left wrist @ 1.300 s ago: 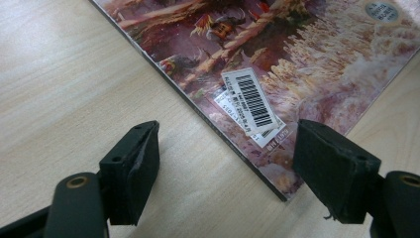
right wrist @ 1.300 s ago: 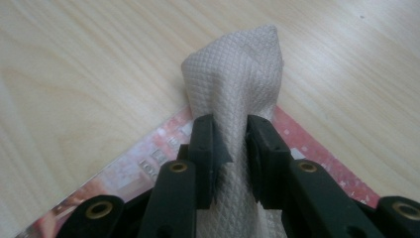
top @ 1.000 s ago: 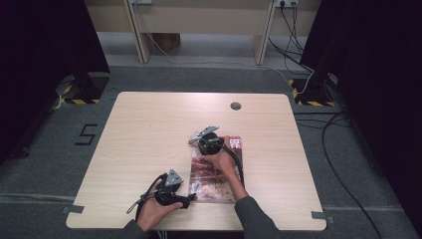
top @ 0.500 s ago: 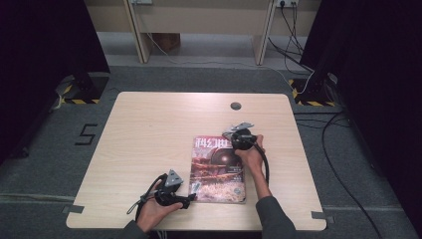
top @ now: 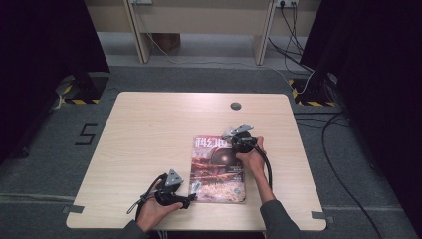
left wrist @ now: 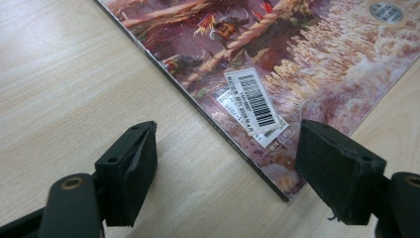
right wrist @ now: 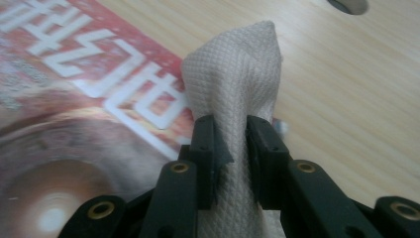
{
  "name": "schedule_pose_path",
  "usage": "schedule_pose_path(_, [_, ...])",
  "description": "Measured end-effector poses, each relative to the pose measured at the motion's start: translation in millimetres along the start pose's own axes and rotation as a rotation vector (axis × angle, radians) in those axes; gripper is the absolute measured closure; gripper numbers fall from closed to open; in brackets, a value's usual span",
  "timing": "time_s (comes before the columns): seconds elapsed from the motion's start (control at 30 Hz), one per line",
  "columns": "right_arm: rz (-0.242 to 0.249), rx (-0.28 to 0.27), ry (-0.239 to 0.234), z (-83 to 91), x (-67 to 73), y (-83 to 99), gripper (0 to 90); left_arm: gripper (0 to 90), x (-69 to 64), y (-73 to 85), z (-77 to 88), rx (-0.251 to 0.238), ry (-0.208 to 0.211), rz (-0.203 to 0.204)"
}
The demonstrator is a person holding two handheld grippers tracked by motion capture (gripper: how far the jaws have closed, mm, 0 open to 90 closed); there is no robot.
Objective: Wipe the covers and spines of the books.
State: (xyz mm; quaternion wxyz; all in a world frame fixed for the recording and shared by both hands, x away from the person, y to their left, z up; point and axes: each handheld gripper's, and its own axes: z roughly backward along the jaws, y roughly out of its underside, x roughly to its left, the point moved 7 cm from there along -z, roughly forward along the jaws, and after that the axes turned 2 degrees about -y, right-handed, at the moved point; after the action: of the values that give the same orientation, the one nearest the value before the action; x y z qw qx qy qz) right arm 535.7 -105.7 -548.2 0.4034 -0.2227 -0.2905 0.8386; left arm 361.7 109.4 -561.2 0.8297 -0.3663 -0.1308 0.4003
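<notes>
A magazine (top: 219,169) with a reddish cover lies flat on the wooden table (top: 149,129). My left gripper (top: 191,198) rests at its near-left corner. In the left gripper view that gripper (left wrist: 228,163) stands open, its jaws just opened slightly wider, either side of the corner with the barcode label (left wrist: 255,101). My right gripper (top: 233,137) is over the magazine's far-right corner. In the right gripper view it (right wrist: 232,148) is shut on a folded white woven cloth (right wrist: 233,74), its jaws just pressed a little tighter, and the cloth stands up above the cover (right wrist: 74,99).
A round cable hole (top: 236,106) is in the table behind the right gripper. Bare tabletop stretches to the left and far side. Cables (top: 328,129) trail over the floor to the right, beyond the table edge.
The right gripper has slid with the cloth from the middle of the cover to its far-right corner. The left hand has stayed where it was.
</notes>
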Motion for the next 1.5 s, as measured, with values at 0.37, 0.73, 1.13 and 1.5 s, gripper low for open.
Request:
schedule_pose_path(0.37, [0.011,-0.022,-0.085,2.2,25.3,-1.9,69.8,22.2,0.5,0.2,-0.4,-0.004,0.004,0.005])
schedule_pose_path(0.73, [-0.013,-0.035,-0.106,-0.8,22.1,-5.2,76.1,21.5,0.8,0.3,-0.6,-0.005,0.001,0.005])
schedule_pose_path(1.13, [0.125,-0.045,-0.209,-14.8,98.0,-33.5,75.5,21.4,0.9,0.6,-0.5,-0.008,0.003,0.003])
schedule_pose_path(1.5, [0.163,-0.036,-0.21,-15.4,101.2,-35.4,75.4,21.4,1.0,0.5,-0.5,-0.009,0.001,0.003])
